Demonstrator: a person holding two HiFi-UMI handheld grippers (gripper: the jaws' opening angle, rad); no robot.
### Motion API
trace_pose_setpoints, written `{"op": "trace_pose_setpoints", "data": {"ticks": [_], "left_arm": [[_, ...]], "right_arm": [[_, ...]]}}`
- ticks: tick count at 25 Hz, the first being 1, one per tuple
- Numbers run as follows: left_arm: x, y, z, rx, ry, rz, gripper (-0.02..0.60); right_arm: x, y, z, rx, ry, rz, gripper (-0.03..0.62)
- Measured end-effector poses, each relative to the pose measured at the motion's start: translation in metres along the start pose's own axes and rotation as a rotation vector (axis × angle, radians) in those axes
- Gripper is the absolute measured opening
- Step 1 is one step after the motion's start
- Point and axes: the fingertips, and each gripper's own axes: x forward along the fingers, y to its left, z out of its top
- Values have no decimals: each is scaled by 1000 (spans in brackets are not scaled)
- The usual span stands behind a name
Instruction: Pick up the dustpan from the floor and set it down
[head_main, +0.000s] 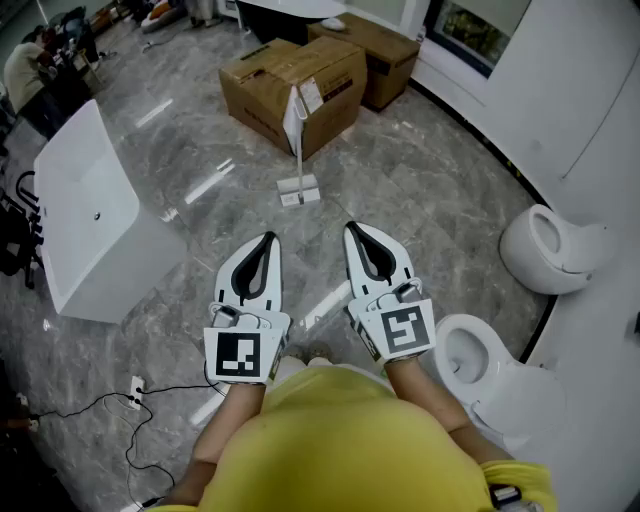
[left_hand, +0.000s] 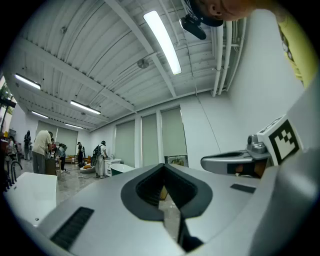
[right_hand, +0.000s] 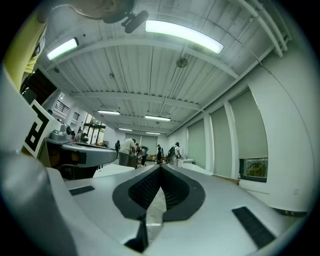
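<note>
The white dustpan (head_main: 298, 188) stands on the grey marble floor with its long handle upright, right in front of a cardboard box (head_main: 292, 82). Both grippers are held level side by side, well short of the dustpan and above the floor. My left gripper (head_main: 266, 240) is shut with nothing between its jaws; its tips meet in the left gripper view (left_hand: 164, 167). My right gripper (head_main: 352, 230) is also shut and empty, its tips closed in the right gripper view (right_hand: 161, 167). Neither gripper view shows the dustpan.
A white bathtub (head_main: 85, 215) stands at the left. Two white toilets (head_main: 550, 250) (head_main: 490, 370) sit by the right wall. A second box (head_main: 375, 55) lies behind the first. A power strip and cable (head_main: 135, 390) trail at the lower left. People stand far back.
</note>
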Motion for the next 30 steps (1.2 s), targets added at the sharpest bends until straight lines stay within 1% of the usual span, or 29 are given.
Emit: {"op": "trace_pose_setpoints", "data": {"ticks": [3,6,13,14,15,16,21,30], "left_arm": [[3,-2,-1,-2,4,12,2],[11,-1,-6,-5,11,14,2],[39,18,-10,-17,8,17,2],[45,23,-12,-20,8,16,2],[51,28,-14,-21,9,14,2],[59,33,-16,-22,10,11,2],[98,61,-31,-24,28,-11,2],[192,136,-50,-35,57,-28,2]], "right_arm": [[1,-4,-3,13,0,22,11],[5,-10,-7,30,4,26,11],[33,-20,-16,25,17,37,11],[40,-22,-17,26,19,35,14],[49,-24,-21,29,23,33,40],[58,-27,-25,33,29,31,49],[106,-45,-45,52,64,18,63],[216,-84,-67,57,110,1,89]]}}
